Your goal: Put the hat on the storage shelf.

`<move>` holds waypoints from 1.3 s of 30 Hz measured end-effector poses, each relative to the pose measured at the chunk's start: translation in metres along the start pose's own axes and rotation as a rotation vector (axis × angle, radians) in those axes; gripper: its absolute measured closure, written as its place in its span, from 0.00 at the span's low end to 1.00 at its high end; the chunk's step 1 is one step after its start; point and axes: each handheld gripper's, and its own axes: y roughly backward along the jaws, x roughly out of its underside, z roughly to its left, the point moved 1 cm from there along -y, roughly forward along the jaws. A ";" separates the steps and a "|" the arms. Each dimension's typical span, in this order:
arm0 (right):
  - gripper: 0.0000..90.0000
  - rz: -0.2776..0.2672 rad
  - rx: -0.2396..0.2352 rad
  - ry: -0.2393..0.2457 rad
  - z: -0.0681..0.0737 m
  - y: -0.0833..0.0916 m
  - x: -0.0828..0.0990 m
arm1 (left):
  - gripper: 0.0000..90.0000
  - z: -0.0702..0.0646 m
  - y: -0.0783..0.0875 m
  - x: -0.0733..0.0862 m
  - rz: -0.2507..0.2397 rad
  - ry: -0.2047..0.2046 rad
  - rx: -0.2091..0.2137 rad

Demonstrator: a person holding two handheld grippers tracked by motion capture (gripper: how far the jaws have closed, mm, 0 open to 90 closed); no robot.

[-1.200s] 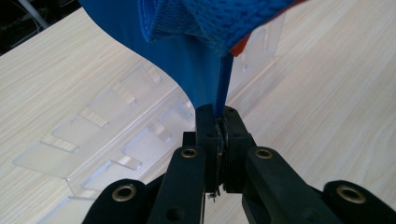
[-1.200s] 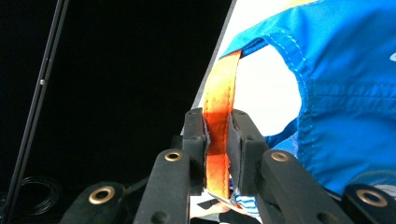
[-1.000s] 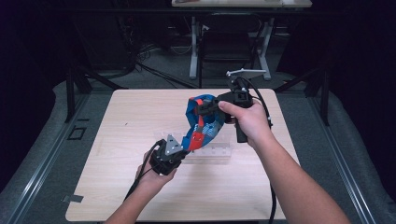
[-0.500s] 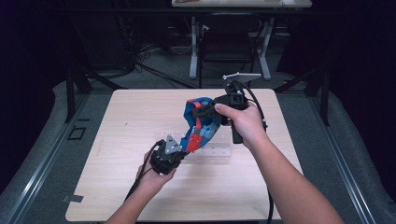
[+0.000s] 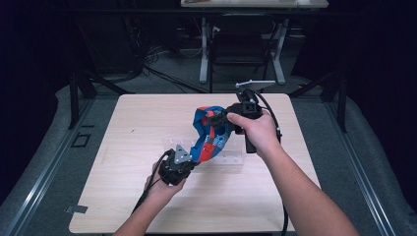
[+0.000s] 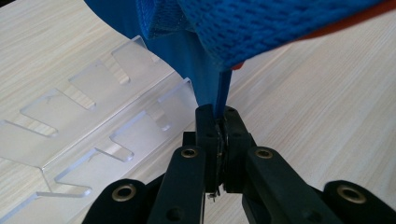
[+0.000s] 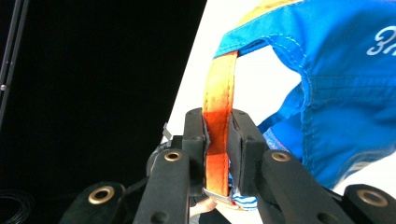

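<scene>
Cap (image 5: 209, 137) clamped between left claw (image 5: 189, 161) and right claw (image 5: 216, 119), above table (image 5: 123, 147)

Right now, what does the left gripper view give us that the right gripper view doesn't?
Left gripper view: the clear plastic rack lying on the wooden table, and the left gripper shut on a blue edge of the cap. Right gripper view: the right gripper shut on the cap's orange strap, white lettering, dark surroundings. Shared: the blue cap, pinched between black jaws.
</scene>
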 end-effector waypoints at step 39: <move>0.86 0.002 0.040 -0.017 -0.012 -0.003 0.001 | 0.94 0.002 0.000 0.008 0.000 0.030 -0.007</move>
